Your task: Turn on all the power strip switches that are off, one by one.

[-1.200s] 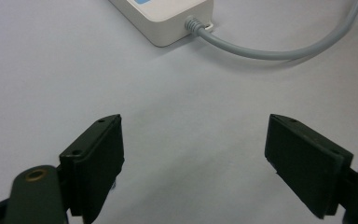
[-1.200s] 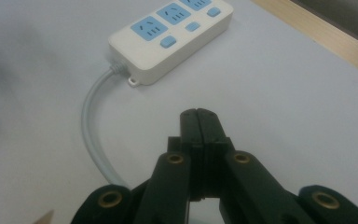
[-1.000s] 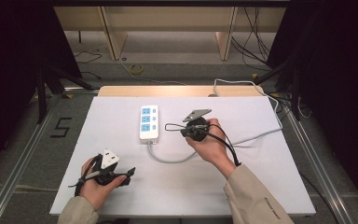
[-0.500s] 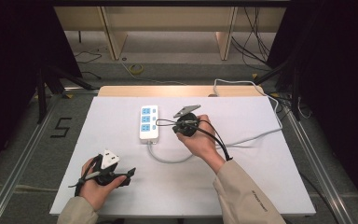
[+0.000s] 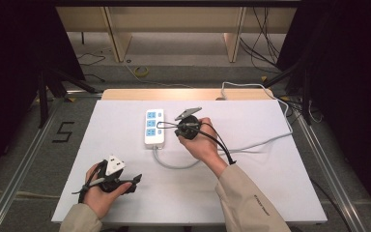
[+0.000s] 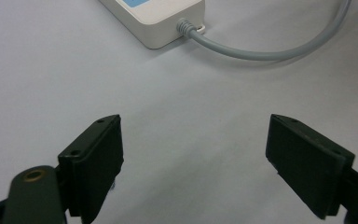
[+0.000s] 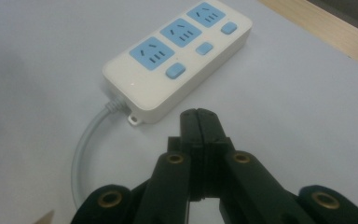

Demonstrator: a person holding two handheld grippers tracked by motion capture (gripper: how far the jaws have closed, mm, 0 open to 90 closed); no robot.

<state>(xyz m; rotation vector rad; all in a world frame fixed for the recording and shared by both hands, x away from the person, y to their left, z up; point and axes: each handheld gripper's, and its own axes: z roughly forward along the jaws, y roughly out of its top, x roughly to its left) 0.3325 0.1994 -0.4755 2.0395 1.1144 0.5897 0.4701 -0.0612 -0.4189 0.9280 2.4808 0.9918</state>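
While its jaws are pressed together on nothing, the right hand-held gripper (image 7: 199,122) hovers just beside the power strip (image 5: 154,126) on the worktop (image 5: 270,183); the left hand-held gripper (image 6: 193,154), well apart from the strip, gapes empty.

A white tabletop (image 5: 270,193) stood on grey floor (image 5: 183,53) beside dark curtains (image 5: 9,58), wooden furniture legs (image 5: 118,41) behind.
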